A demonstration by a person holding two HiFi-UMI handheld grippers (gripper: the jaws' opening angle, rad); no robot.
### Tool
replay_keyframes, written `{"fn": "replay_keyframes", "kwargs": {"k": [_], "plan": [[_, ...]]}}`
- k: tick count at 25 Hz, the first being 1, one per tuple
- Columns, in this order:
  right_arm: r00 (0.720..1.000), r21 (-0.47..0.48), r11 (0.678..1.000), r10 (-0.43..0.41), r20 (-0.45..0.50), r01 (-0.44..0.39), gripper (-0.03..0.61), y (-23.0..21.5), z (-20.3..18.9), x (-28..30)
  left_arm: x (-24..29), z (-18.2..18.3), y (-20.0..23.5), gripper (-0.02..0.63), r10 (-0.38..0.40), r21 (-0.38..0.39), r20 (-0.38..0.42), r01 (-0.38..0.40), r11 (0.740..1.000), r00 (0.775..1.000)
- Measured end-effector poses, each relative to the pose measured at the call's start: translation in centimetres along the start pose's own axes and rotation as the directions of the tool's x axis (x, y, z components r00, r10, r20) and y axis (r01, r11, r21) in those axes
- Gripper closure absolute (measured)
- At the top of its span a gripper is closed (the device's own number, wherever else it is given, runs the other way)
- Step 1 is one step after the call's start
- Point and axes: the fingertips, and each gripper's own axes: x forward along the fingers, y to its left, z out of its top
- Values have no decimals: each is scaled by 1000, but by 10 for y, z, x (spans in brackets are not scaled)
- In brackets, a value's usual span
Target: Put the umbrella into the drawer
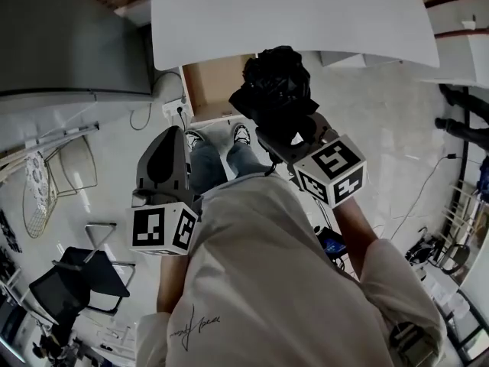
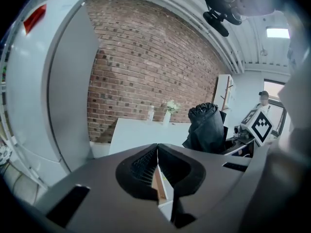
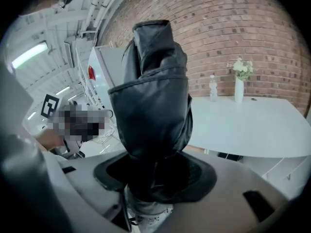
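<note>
A folded black umbrella (image 1: pixel 276 90) stands up out of my right gripper (image 1: pixel 289 138), which is shut on its lower end. In the right gripper view the umbrella (image 3: pixel 153 106) fills the middle and hides the jaws of that gripper (image 3: pixel 155 176). Below the white table's edge, the open drawer (image 1: pixel 210 86) shows a brown wooden inside, just left of the umbrella. My left gripper (image 1: pixel 170 140) hangs lower left, shut with nothing in it; its jaws (image 2: pixel 158 157) meet. The left gripper view also catches the umbrella (image 2: pixel 206 127) at its right.
A white table (image 1: pixel 290 14) spans the top, with a vase of flowers (image 3: pixel 239 81) and a bottle (image 3: pixel 212 89) on it. A grey cabinet (image 1: pixel 69 44) stands at left. A wire rack (image 1: pixel 38 189), a black chair (image 1: pixel 76 281) and cables lie around the floor.
</note>
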Motion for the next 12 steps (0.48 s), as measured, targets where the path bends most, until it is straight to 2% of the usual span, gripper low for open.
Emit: {"fn": "replay_keyframes", "kwargs": {"k": [4,7,10,12], "plan": [[998,-62,997,40,-45,-43,331,4,-1,31,9,-15,24,595,-1,-41,-14,0,999,1000],[997,-113,993,32,-74,-41,331,5,-1,52,18,-25,41,595,-24,-84,-46,20,996,999],[994,-106,993,37,-106,-48,331,-7,-15,69,30,-39,46,595,-36,-116,-76,27,993,996],[992,-102,993,44,-121,-56,331,-9,-17,64,27,-36,41,595,-34,-110,-94,23,994,995]]}}
